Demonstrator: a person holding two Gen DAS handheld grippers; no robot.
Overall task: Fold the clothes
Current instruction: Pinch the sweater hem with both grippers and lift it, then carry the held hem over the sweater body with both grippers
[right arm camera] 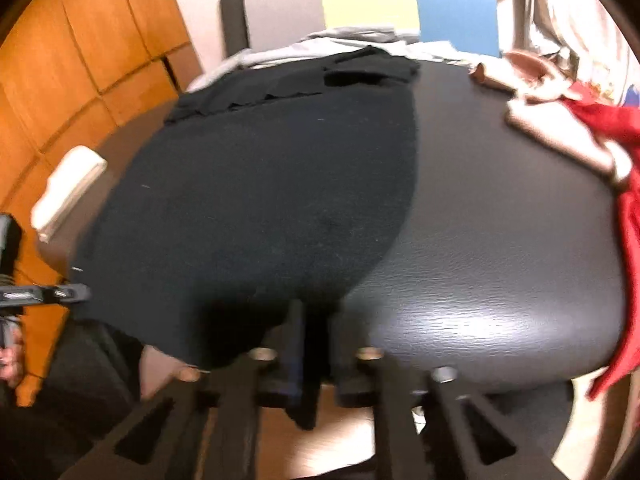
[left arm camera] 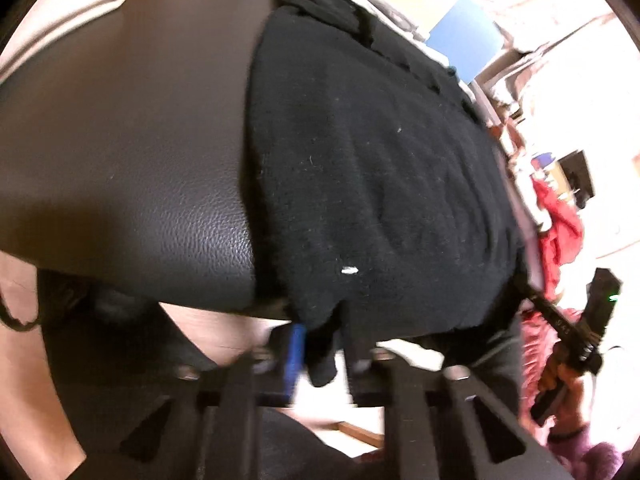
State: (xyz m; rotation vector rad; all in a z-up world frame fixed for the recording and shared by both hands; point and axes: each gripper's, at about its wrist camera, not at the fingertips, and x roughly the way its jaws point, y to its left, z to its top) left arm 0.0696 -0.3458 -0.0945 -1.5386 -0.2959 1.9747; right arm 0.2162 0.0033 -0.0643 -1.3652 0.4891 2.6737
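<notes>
Black knit garment [left arm camera: 372, 184] lies spread flat on the dark leatherette table [left arm camera: 132, 152], near hem hanging a little over the front edge, far end bunched into a rumpled black heap [left arm camera: 320, 4]; it fills the left part of the top in the right wrist view [right arm camera: 256, 200]. Left gripper [left arm camera: 320, 354] has its fingers pinched on the near corner of the hem, a flap of black cloth drooping between them. Right gripper [right arm camera: 316, 344] sits at the other near corner with fingers close together and dark cloth between them, but blur and black-on-black mean I can't tell if it's truly clamped. Handling, judged: thick soft knit, limp, light to moderate weight, fuzzy surface so it grips itself and drags on the table rather than sliding; not fragile, but stretches if pulled from one corner. Best hold: both near corners at the hem, equal tension, so the fold line stays straight. Whether this is a half-folded piece or one laid out flat for folding, I can't settle. No containers in view; other cloth is loose: red garment [right arm camera: 624, 184] off the right table edge, folded white piece [right arm camera: 68, 188] at the left, grey and white clothes [right arm camera: 304, 50] at the far end.
</notes>
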